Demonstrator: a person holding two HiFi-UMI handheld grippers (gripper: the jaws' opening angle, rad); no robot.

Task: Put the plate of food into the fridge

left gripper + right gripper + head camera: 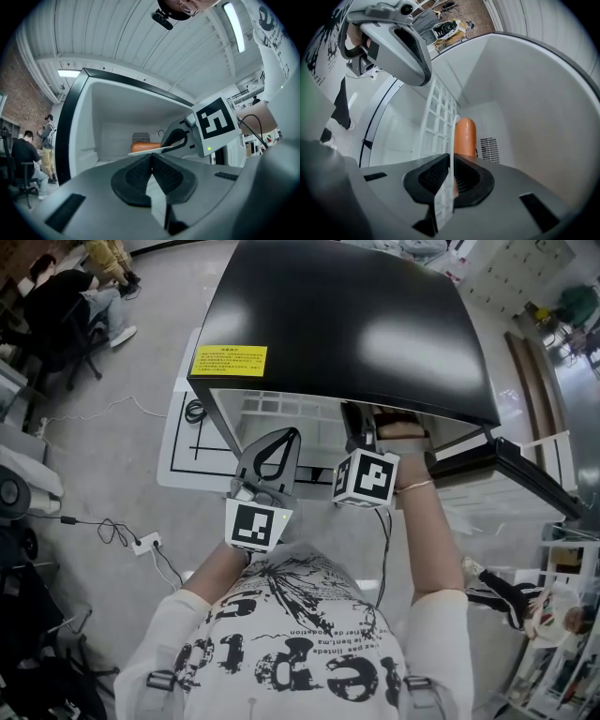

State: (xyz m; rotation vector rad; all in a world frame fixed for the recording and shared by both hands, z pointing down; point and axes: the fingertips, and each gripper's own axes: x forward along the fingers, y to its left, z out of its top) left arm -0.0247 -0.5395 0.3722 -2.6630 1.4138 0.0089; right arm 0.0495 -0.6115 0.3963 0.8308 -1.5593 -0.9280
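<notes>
1. The right gripper (pixel 452 176) reaches into the open fridge (pixel 347 324), its jaws clamped on the rim of the plate (pixel 444 206).
2. The plate is inside the fridge with 1 orange sausage (pixel 465 136) lying on it, just in front of the vent (pixel 489 149) in the back wall.
3. A white shelf grid (pixel 436 117) is just beside the plate.
4. The left gripper (pixel 151 176) hangs at the fridge opening beside the right one, jaws pressed together on nothing.
5. In the head view the black fridge top, with its yellow label (pixel 229 361), hides the plate.
6. The door (pixel 525 470) stands open to the right.
7. Cables (pixel 112 531) trail on the floor at the left, and people (pixel 66 296) sit farther off.
</notes>
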